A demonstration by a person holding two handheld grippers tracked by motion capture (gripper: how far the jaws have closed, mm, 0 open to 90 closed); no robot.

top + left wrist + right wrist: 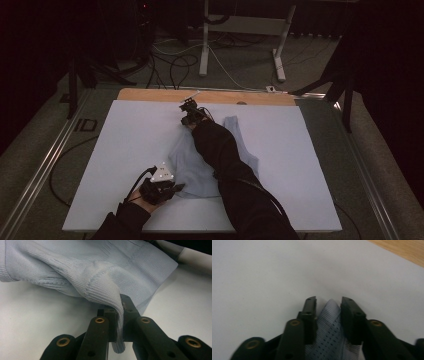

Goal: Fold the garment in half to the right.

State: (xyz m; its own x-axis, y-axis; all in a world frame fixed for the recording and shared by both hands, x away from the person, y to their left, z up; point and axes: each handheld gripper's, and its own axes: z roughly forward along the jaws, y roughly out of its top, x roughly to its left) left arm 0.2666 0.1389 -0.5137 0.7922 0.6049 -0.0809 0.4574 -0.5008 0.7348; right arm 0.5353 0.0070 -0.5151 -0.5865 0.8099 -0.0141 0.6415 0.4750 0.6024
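White mat (125, 150) covers the table, and on it a pale blue knit garment (192, 167) lies with its long axis running from the near edge away toward the wooden strip (150, 94) at the far side. Left gripper (176, 188), at the near end, is clamped tight on a ribbed hem (105, 290). Right gripper (189, 111), reached across to the far end, has its jaws narrowed around a strap tip (329, 315) that sits between them; pads look close but I cannot tell that they press it yet.
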